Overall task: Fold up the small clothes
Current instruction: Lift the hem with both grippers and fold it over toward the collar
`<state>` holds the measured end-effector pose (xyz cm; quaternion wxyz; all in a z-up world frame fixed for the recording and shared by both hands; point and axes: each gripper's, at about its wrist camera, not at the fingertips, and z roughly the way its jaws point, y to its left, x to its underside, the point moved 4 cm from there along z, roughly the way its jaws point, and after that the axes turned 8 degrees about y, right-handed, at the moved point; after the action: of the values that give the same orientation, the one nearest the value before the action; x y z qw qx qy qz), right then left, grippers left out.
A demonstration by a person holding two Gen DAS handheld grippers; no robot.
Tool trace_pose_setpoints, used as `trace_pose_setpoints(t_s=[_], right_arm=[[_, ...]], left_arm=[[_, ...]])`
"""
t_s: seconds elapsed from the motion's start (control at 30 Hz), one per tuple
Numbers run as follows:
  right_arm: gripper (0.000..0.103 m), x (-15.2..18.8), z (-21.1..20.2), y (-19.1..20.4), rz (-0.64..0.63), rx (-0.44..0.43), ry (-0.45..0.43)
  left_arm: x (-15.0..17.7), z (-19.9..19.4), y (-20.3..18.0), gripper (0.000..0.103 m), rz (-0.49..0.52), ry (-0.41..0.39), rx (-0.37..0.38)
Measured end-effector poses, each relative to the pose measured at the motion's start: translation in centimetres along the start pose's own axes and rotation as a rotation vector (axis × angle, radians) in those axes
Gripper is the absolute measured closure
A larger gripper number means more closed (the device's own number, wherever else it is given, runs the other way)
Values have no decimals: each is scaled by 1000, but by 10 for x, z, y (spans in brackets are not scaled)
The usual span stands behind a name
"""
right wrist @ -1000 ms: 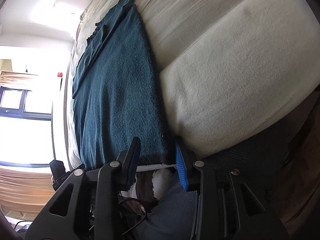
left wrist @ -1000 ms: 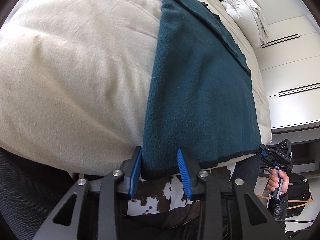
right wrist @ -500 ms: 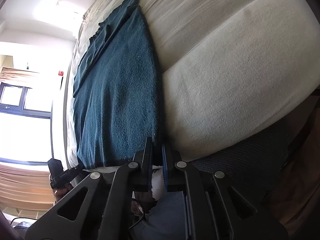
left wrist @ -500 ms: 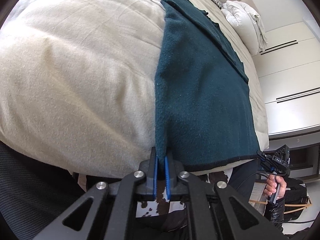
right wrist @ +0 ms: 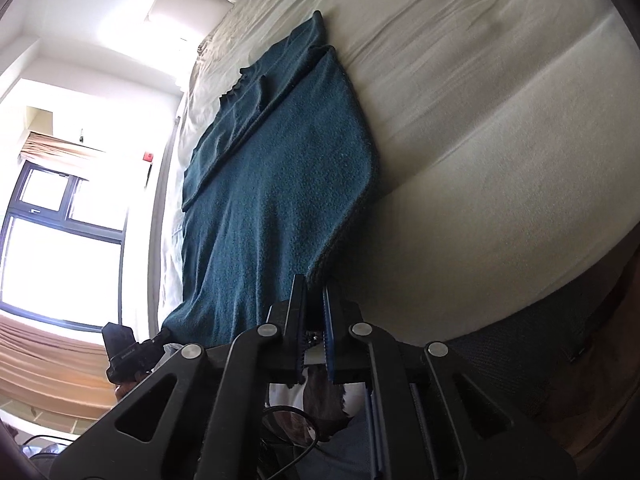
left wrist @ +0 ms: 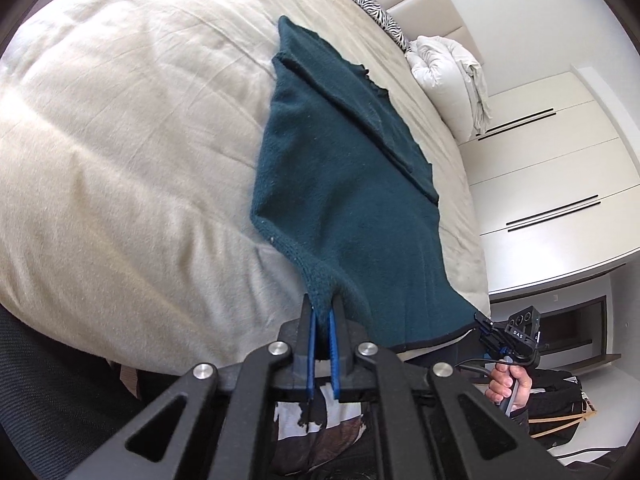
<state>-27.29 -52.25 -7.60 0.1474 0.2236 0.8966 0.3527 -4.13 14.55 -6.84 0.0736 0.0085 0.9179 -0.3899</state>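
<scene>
Daylight is admitted through the window (right wrist: 60, 236) at the left of the right wrist view, where glare is blown out. Straight lines are bent by fisheye distortion, and corners are darkly vignetted.

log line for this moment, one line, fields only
phase: lifting near hem | left gripper: shut on teal garment corner | right gripper: shut on other corner | surface: bed
</scene>
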Motion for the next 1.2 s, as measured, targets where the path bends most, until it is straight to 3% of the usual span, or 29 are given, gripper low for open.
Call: trace_pose_setpoints(t_s=[0.63, 0.93, 1.2], right_arm=[[97, -65, -5, 91, -131, -58, -96], [97, -128, -10, 120, -148, -75, -168], [97, -185, -5, 129, -137, -37, -213]], left_arm=[[-66, -32, -48, 98, 89, -139, 79], [-124, -37, -56, 98, 82, -203, 93], [-173, -25, -47, 98, 47, -211, 99]])
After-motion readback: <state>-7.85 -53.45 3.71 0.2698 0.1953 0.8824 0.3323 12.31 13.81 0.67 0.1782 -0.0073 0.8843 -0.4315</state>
